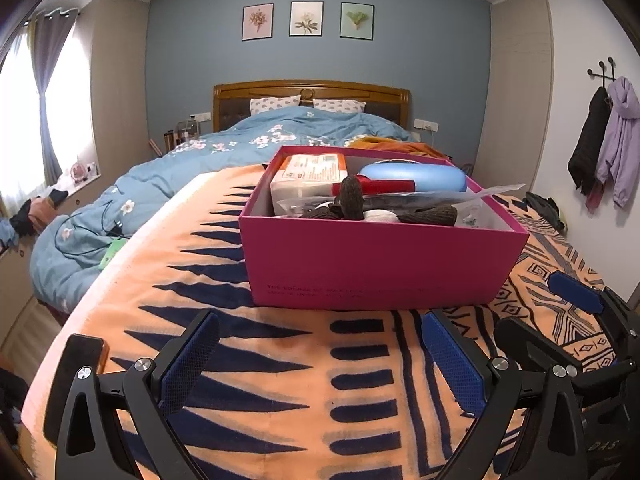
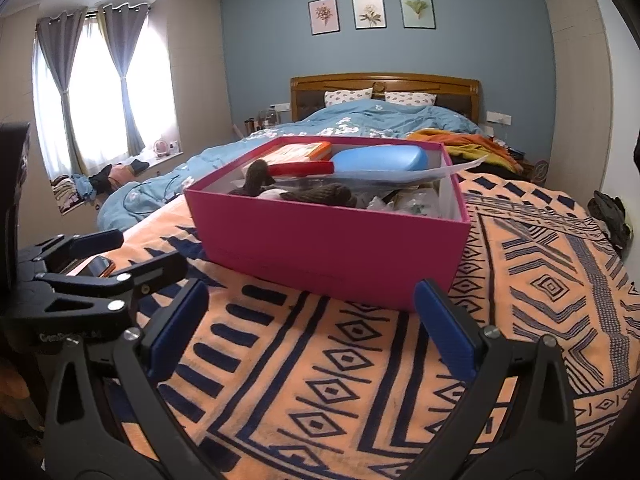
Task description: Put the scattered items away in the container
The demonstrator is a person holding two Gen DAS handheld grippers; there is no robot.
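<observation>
- pink box [image 1: 380,264]: sitting on the orange patterned blanket [image 1: 280,380] at the foot of the bed, just ahead of both grippers; serving as the container, lid off, its open top giving free access.
- contents, filling the box close to the rim: a blue case [image 1: 416,178] lying along the far side, an orange-and-white packet [image 1: 308,178] leaning in the far left corner, a brown knitted item [image 1: 354,200] draping over the pile, a clear plastic bag [image 2: 404,176] poking over the right wall, likely because the space below is taken.
- left gripper [image 1: 320,360]: hovering low over the blanket, pointing at the box's near wall, fingers spread wide and holding nothing.
- right gripper [image 2: 312,328]: hovering beside it on the right, likewise aiming at the box, fingers parted and carrying nothing.
- phone [image 1: 82,354]: dark, orange-edged, lying on the blanket at the left edge, just beside the left gripper; judging it the only loose item left near the box.
- task standing: appearing nearly done, the blanket between grippers and box showing no loose items.
</observation>
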